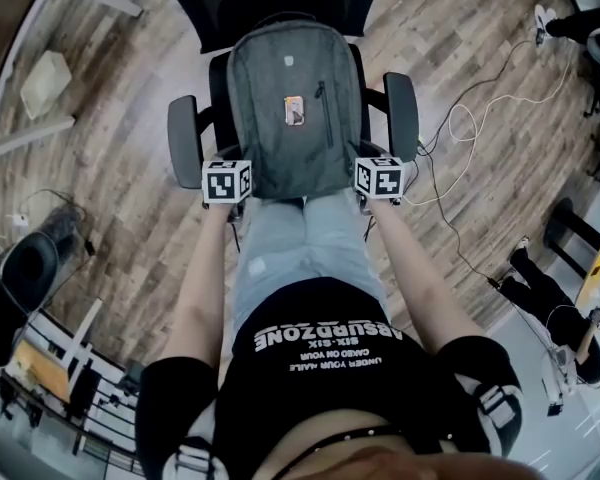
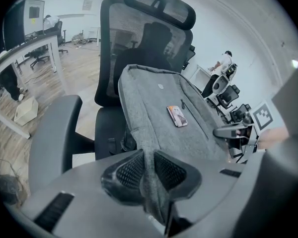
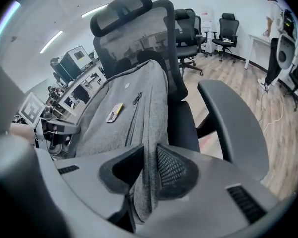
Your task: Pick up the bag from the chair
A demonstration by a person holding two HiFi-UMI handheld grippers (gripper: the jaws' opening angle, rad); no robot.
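Both grippers are on the grey fabric backpack [image 1: 292,108], which leans upright against the back of the black mesh office chair [image 1: 185,140]. My left gripper [image 2: 149,171] pinches the backpack's lower left edge between its jaws, and my right gripper [image 3: 147,171] clamps the lower right edge. The grasp looks done. Lifting it clear is left, I judge, and I cannot tell whether its base has left the seat.
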